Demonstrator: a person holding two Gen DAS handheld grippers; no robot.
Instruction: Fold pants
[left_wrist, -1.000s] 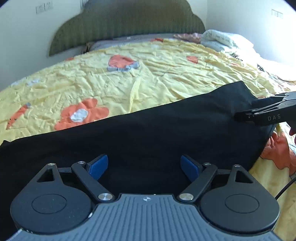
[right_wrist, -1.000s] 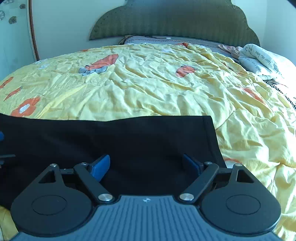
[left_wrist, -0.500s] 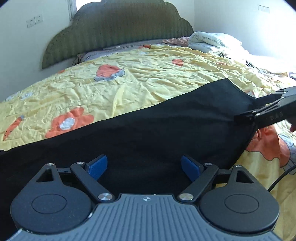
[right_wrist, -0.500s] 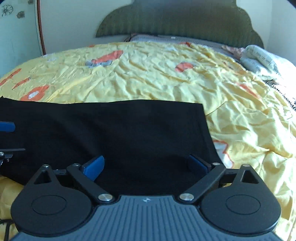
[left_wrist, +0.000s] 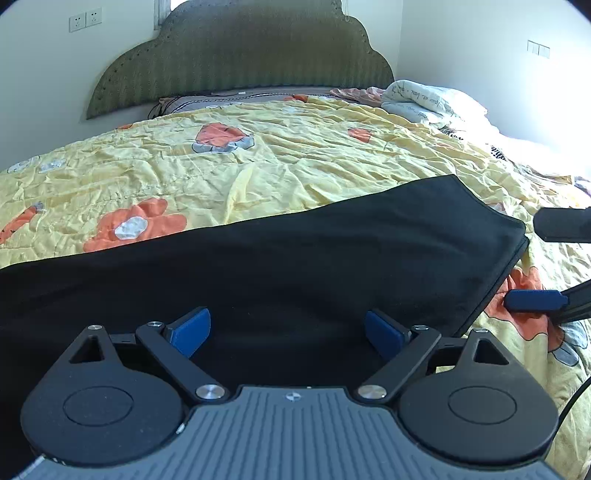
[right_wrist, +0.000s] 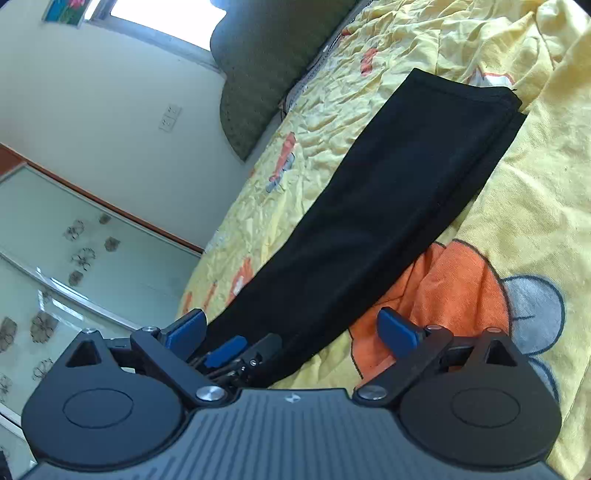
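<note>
Black pants (left_wrist: 295, 258) lie in a long folded strip across the yellow flowered bed cover (left_wrist: 295, 158). My left gripper (left_wrist: 286, 326) hovers low over their near edge. Its jaws are opening, and the cloth lies under the blue pads, not pinched. At the right edge, my right gripper (left_wrist: 546, 264) is open, one finger above the other, just off the pants' right end. The right wrist view is rolled: the pants (right_wrist: 388, 206) run to the upper right. The right gripper (right_wrist: 291, 328) is wide open over their near edge and an orange flower. The left gripper (right_wrist: 245, 347) shows low down.
A green padded headboard (left_wrist: 240, 62) stands at the far end of the bed. White folded bedding (left_wrist: 424, 99) lies at the back right. In the right wrist view, glass wardrobe doors (right_wrist: 74, 258) and a wall (right_wrist: 110, 92) stand to the left. A black cable (left_wrist: 576, 398) hangs at the right.
The right gripper has come off the pants' right corner, rolled onto its side and opened wider; its view tilted strongly. The left gripper stayed in place and its jaws widened slightly.
</note>
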